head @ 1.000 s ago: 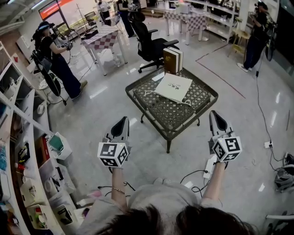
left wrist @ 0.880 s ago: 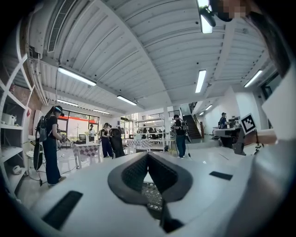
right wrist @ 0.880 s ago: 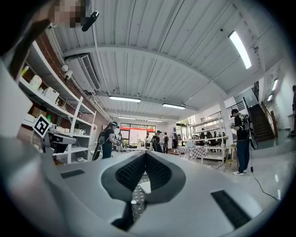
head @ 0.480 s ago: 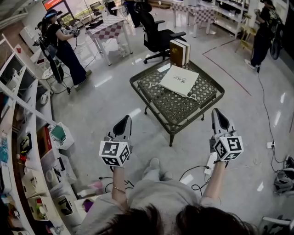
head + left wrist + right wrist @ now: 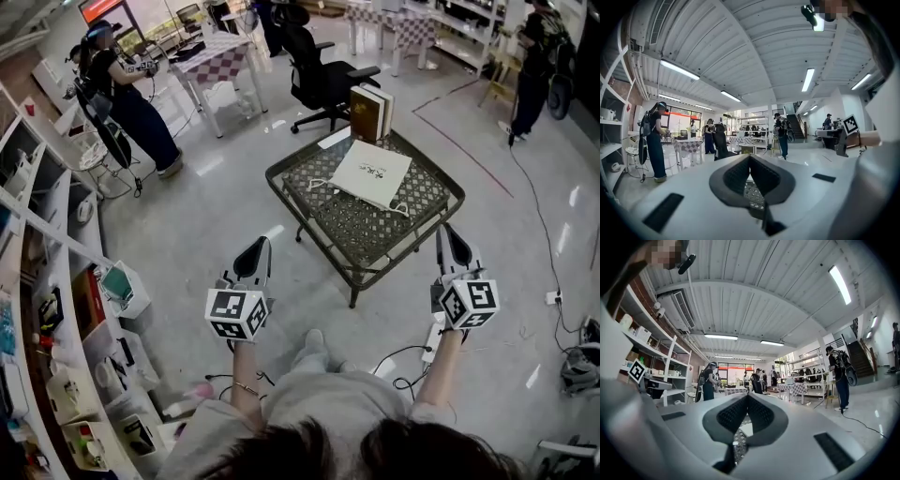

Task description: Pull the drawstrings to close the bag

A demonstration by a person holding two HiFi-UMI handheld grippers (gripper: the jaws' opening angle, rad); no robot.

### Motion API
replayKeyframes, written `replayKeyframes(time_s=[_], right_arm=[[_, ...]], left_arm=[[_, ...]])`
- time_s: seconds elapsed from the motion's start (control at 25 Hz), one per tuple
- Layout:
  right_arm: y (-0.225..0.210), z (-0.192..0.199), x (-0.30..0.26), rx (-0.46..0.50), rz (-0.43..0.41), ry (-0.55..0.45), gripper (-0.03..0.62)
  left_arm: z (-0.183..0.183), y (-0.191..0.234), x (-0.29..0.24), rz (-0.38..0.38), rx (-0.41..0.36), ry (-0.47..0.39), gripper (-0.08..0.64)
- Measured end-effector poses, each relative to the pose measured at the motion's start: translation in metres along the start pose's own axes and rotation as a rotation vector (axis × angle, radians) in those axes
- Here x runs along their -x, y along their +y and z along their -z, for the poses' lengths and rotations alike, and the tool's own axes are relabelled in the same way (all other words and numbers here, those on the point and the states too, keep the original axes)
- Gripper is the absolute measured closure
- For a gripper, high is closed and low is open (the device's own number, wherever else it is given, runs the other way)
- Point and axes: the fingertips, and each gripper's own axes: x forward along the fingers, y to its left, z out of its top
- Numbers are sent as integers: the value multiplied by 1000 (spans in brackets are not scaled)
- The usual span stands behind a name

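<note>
Glossy grey floor (image 5: 216, 225) — shelving (image 5: 33, 230) left, office chair (image 5: 323, 80) behind.

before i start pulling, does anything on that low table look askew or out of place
Nothing looks spilled or damaged. The white bag lies flat on the mesh table, turned at an angle to its edges, and a drawstring trails loose off its near corner. The books stand upright at the far corner.
</note>
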Motion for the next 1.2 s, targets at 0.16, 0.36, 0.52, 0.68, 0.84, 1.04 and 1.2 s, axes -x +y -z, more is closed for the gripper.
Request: replayKeyframes(time_s=[0.16, 0.36, 0.52, 0.68, 0.84, 1.04, 1.2], right_arm=[[2, 2, -26, 4, 31, 2, 571], [2, 6, -50, 6, 74, 7, 571], [5, 11, -62, 6, 108, 16, 571], [7, 17, -69, 0, 148, 27, 571], [12, 30, -69, -11, 179, 38, 571], [16, 40, -68, -29, 212, 60, 571], [19, 42, -70, -35, 227, 68, 571]], left_arm=[[2, 26, -27, 23, 8, 3, 535], [1, 47, -63, 73, 10, 1, 535], [5, 57, -87, 122, 14, 10, 535], [7, 60, -107, 181, 7, 17, 535], [13, 60, -119, 226, 2, 23, 535], [21, 62, -124, 261, 7, 42, 535], [26, 65, -125, 275, 14, 54, 535]])
